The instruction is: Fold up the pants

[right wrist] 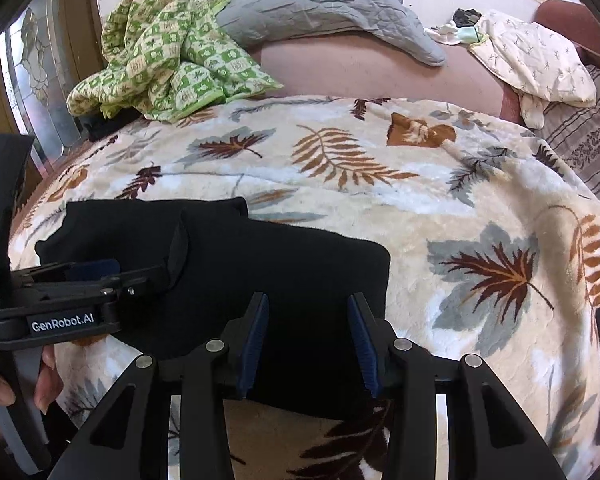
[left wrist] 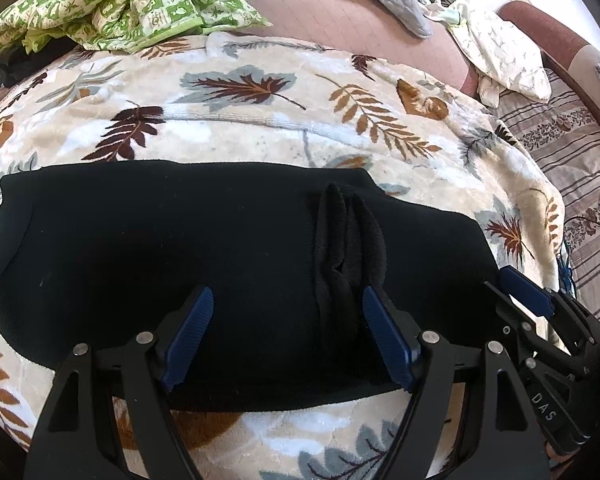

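Note:
Black pants [left wrist: 140, 260] lie folded into a wide band on a leaf-patterned blanket [left wrist: 260, 120], with a bunched ridge of fabric [left wrist: 348, 240] toward their right end. My left gripper [left wrist: 288, 300] hovers over the band's near half, open, its blue pads apart and gripping nothing. From the right wrist view the pants [right wrist: 300, 264] fill the lower left. My right gripper [right wrist: 308, 308] hangs over their right end, open, with only flat fabric showing beneath the gap. The left gripper [right wrist: 96, 270] shows side-on at the left, and the right gripper [left wrist: 532, 296] at the pants' right edge.
A green checked quilt [right wrist: 168, 52] is heaped at the back left, beside a grey pillow [right wrist: 320, 8]. A cream cloth [right wrist: 540, 60] lies at the back right above a striped sheet [left wrist: 572, 152]. A person's hand [right wrist: 4, 392] holds the left gripper's handle.

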{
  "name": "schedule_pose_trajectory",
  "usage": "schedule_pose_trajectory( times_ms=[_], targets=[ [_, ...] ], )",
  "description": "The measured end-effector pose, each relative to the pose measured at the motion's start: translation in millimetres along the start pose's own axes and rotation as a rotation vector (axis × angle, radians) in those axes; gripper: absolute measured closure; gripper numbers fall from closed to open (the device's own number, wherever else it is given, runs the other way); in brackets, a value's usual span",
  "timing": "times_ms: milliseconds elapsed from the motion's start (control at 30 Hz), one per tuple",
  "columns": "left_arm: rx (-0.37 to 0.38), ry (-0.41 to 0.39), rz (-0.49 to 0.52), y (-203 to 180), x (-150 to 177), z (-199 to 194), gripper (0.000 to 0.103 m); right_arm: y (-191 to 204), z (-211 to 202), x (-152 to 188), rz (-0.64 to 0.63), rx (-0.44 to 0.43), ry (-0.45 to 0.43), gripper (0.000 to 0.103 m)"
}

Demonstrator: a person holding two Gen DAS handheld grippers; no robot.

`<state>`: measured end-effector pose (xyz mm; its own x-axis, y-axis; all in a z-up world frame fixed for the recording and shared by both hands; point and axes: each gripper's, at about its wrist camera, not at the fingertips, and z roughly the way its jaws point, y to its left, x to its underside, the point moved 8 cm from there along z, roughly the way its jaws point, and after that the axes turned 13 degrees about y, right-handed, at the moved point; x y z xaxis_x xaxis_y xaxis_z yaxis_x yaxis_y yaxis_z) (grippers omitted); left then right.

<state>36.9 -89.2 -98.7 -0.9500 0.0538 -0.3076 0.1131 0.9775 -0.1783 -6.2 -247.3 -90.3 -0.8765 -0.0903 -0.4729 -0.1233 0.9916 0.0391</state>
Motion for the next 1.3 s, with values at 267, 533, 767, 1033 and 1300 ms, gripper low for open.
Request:
schedule_pose_trajectory(
  times_ms=[267, 533, 767, 1033, 1300],
  targets=[
    [0.0, -0.011, 0.009, -1.1, -1.2, 1.9, 0.021, 2.1, 15.9, 5.4, -0.026, 0.019, 0.035, 0.057],
    [0.012, -0.034, -0.007, 5.4, -0.6, -6.5, 0.021, 3.4, 6.8, 4.3, -0.023, 0.017, 0.026, 0.057],
    [0.002, -0.071, -0.011, 13.2, -0.4, -19.6, 0.021, 11.8, -9.2, -0.7, -0.054, 0.048, -0.003, 0.057],
    [-0.006, -0.119, -0.043, 33.6, 1.7, -40.1, 0.021, 25.9, -23.3, -7.1, -0.113, 0.1, -0.036, 0.051],
    [-0.029, -0.145, -0.136, 82.5, 10.2, -58.3, 0.021, 53.7, -15.9, -13.5, -0.18, 0.123, -0.025, 0.048]
  ],
)
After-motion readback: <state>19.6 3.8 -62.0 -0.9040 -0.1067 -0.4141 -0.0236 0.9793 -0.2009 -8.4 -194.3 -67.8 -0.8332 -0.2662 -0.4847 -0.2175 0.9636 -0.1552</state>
